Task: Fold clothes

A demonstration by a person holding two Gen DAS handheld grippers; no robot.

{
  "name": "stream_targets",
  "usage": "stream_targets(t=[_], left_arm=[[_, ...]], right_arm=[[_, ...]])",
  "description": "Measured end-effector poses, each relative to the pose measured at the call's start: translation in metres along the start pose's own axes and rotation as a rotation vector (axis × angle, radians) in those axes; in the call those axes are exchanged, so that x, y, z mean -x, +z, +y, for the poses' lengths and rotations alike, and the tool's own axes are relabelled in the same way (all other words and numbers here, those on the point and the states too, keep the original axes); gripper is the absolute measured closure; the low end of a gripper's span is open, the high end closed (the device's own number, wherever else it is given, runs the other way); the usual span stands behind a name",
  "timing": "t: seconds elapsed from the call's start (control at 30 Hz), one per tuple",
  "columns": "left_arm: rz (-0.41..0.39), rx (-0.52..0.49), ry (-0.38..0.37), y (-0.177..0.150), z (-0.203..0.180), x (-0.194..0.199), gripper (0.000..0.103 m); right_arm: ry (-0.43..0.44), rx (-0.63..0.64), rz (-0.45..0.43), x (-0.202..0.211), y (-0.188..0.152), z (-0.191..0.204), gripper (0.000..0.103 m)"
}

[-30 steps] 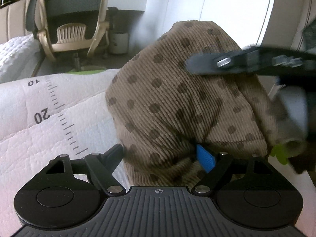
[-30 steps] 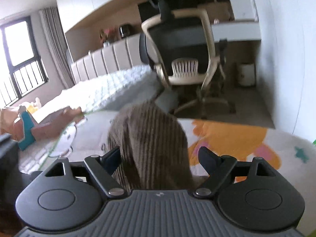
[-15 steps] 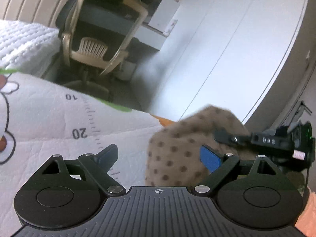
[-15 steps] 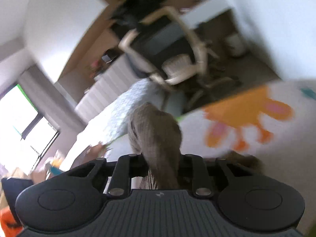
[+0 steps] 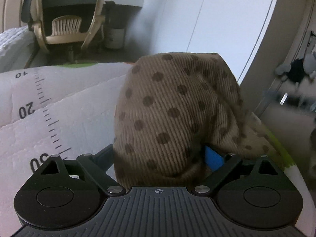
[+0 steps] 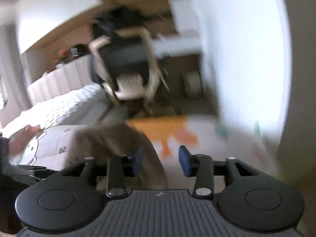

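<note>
— Corduroy, brown with dark dots [image 5: 167,114], heaped high between the fingers of the left gripper [image 5: 160,156], from centre up toward 1 o'clock. Sits on the white quilted mat [image 5: 69,118], with ruler print off at 9 o'clock.

— Pinched there?

— Doesn't look it. Spread as wide as half a second ago, with links splayed and a blue pad [image 5: 214,158] peeking out at 4 o'clock of the heap. Cradling rather than clamping, at a guess. Back among the cloth, though: stood mostly beside it half a second ago, tilted up at the wall.

— And the right gripper [image 6: 161,160]?

— Let go. Was squeezed tight on a ridge of the corduroy [image 6: 110,140] half a second ago; now parted, with pale mat [image 6: 197,138] in the gap. Left the cloth slumped at 9 o'clock, brushing only the left pad [image 6: 138,160]. Badly blurred, so probably swinging.

— Meaning for the fold?

— Reads as a carried flap just dropped onto the pile. Can't say which fold, or how many remain: a rounded lump, no flat edges, no square corners anywhere.

— Done, then?

— Hardly looks it. Wants flattening and squaring before counting as folded. Worth watching the slack end near 3 o'clock in the left view, trailing toward the green border [image 5: 276,142] of the mat.

— Office chair [image 5: 65,23]?

— Off at 11 o'clock, well clear.
</note>
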State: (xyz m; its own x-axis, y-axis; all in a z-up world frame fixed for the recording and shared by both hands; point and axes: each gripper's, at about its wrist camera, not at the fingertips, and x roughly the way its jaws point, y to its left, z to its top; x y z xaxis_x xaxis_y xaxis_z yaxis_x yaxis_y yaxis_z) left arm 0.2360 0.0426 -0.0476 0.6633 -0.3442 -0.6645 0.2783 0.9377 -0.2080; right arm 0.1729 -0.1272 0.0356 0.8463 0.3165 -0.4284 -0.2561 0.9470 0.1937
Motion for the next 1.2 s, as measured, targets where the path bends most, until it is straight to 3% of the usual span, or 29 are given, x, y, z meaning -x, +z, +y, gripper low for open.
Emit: stream_targets(t=[0.13,0.2,0.3,0.4,0.5,0.57,0.7,0.8,0.93,0.97,1.1,1.2], left_arm=[[-0.015,-0.052,0.03,0.0,-0.006,0.0,0.005],[-0.022,-0.063,0.039,-0.002,-0.009,0.001,0.005],[-0.017,-0.043,0.023,-0.006,-0.005,0.008,0.005],[-0.024,-0.03,-0.032,-0.009,0.002,0.028,0.006],[-0.083,0.012,-0.096,-0.005,0.014,0.047,0.006],[-0.113,0.057,-0.105,0.001,0.02,0.049,0.006],[-0.059,0.059,-0.043,0.002,0.025,0.027,0.004],[-0.034,0.056,-0.049,-0.004,0.026,0.023,0.004],[-0.036,0.022,-0.018,-0.008,0.022,0.023,0.004],[-0.036,0.023,-0.018,-0.009,0.022,0.022,0.004],[-0.026,0.021,-0.023,-0.012,0.019,0.02,0.004],[-0.015,0.012,-0.055,-0.012,0.017,0.022,0.005]], right_arm=[[0.122,0.127,-0.049,-0.018,0.039,0.043,0.052],[0.173,0.115,-0.005,-0.045,0.051,0.055,0.052],[0.1,0.135,0.134,-0.096,0.039,0.057,0.052],[0.007,0.133,0.2,-0.116,0.01,0.034,0.051],[-0.014,0.031,0.191,-0.104,-0.007,0.001,0.043],[-0.044,0.076,0.181,-0.092,-0.007,0.002,0.043],[-0.104,0.165,0.159,-0.068,-0.006,0.006,0.043],[-0.148,0.203,0.135,-0.049,-0.001,0.011,0.043],[-0.076,0.189,0.078,-0.012,-0.002,0.022,0.038],[-0.056,0.178,0.081,-0.007,-0.007,0.023,0.033],[-0.079,0.152,0.188,-0.019,-0.042,0.017,0.032],[-0.085,0.094,0.203,-0.021,-0.057,0.007,0.029]])
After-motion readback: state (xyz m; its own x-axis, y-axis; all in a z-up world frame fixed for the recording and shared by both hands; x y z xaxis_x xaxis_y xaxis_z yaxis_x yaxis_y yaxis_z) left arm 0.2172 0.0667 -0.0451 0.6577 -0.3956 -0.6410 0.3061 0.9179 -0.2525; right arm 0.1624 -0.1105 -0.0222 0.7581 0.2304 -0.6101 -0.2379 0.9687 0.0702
